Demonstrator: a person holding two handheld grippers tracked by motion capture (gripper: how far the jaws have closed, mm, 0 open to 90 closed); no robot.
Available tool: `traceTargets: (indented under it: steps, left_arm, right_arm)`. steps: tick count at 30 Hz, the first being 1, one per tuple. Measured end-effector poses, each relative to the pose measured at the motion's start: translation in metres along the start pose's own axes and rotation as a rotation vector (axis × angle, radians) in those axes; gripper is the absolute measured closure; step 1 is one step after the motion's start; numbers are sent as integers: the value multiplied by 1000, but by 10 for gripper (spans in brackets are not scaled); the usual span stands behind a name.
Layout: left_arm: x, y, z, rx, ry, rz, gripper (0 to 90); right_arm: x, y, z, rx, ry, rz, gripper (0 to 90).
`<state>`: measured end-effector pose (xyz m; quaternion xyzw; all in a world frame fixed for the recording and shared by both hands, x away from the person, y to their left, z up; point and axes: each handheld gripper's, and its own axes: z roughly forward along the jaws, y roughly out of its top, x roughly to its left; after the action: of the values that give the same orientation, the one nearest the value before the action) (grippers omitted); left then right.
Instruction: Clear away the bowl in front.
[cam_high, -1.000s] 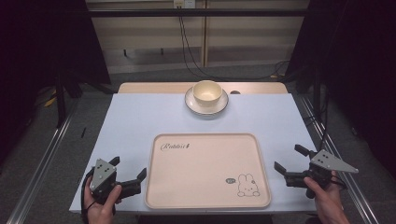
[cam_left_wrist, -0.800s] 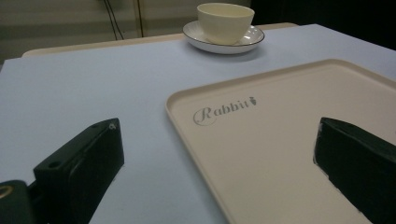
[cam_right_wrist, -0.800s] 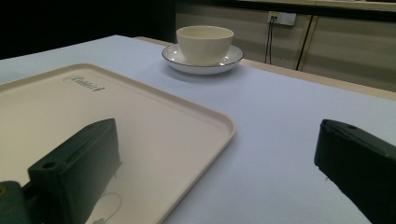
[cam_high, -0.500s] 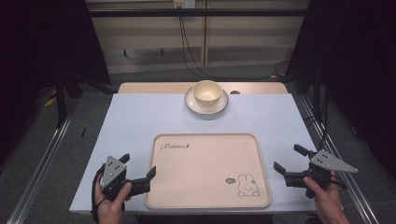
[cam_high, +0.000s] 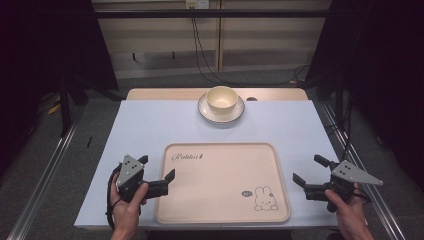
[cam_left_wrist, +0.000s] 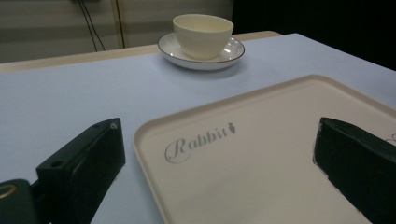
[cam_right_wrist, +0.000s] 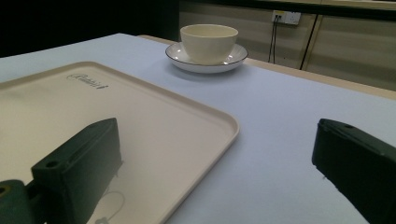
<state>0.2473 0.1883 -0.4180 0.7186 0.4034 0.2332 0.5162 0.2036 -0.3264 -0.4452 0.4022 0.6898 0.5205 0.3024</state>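
The left tool (cam_high: 159, 174) gapes wide, holding nothing, its jaws straddling the near left rim of the cream tray (cam_high: 222, 212). The right tool (cam_high: 309, 171) is likewise wide open and holds nothing, seemingly just off the tray's right edge. Farther back on the surface (cam_high: 150, 125), a bowl (cam_high: 222, 98) sits on a saucer (cam_high: 206, 113).

Each tool is black with two blocky jaws. The left tool (cam_high: 157, 172), beside the tray (cam_high: 222, 215), carries a grey three-cornered plate with dark screw dots; the right tool (cam_high: 310, 170) likewise. A black cable loops beside the left hand (cam_high: 127, 210); forearms are bare.
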Motion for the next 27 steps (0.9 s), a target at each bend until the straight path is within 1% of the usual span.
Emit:
traceTargets:
  steps: [1,2,3,4,5,6,7,8,9,10,12,13,14,15,16,17,18,19,20,21,22,23,24,25,27]
  left_arm:
    - [0,0,0,0,0,0,15]
    - [-2,4,6,20,-3,19,12]
    - [-3,6,8,27,-12,48,12]
    - [-6,7,11,23,-9,55,13]
    - [-7,9,14,33,-24,70,12]
    - [-8,10,17,30,-40,63,13]
    - [-8,10,17,30,-40,63,14]
    - [-10,14,21,40,-39,64,14]
    - [-10,14,21,40,-39,64,14]
    - [-12,16,25,52,-71,72,14]
    - [-13,18,27,56,-77,66,17]
    - [-15,21,31,51,-87,59,16]
    - [-15,21,31,51,-87,59,15]
    - [-15,23,33,57,-81,71,15]
    - [-16,24,36,55,-90,72,19]
    - [-16,26,39,63,-92,82,19]
    - [-17,28,43,66,-122,87,47]
    - [-17,29,46,73,-130,93,40]
    - [-18,29,48,71,-133,82,35]
    - [-17,30,50,76,-138,88,35]
    - [-18,31,51,81,-129,89,34]
    - [-17,31,53,75,-140,87,33]
    - [-18,32,55,75,-128,86,30]
    - [-18,33,56,75,-130,88,29]
    - [-17,35,60,77,-146,83,33]
  right_arm:
    - [0,0,0,-2,3,-7,10]
    - [-1,0,0,-7,3,-9,11]
    - [0,0,0,-4,2,-2,11]
    - [-1,0,0,-4,-1,-5,11]
    - [0,1,0,-5,0,-5,11]
    - [-1,1,-1,-8,0,-8,11]
    - [-1,1,-1,-8,0,-8,11]
    - [-1,1,-1,-7,1,-11,11]
    - [-1,1,-1,-6,9,-13,11]
    - [-1,1,-1,-5,7,-13,11]
    - [-1,1,-1,-5,12,-15,11]
    - [-1,1,-2,-8,4,-17,11]
    - [-1,1,-2,-8,4,-17,11]
    - [-2,1,-2,-8,7,-18,11]
    - [-2,1,-2,-8,2,-19,10]
    - [-2,1,-2,-8,2,-19,10]
    - [-1,1,-1,-8,3,-18,10]
    - [-1,1,-1,-7,4,-19,10]
    - [-1,1,-1,-8,4,-18,10]
    - [-1,1,-2,-8,9,-19,10]
    - [-2,1,-2,-8,11,-20,10]
    - [-2,1,-2,-8,10,-20,10]
    - [-2,1,-2,-10,13,-23,9]
    - [-2,1,-2,-13,17,-21,9]
    - [-2,1,-2,-10,14,-22,8]
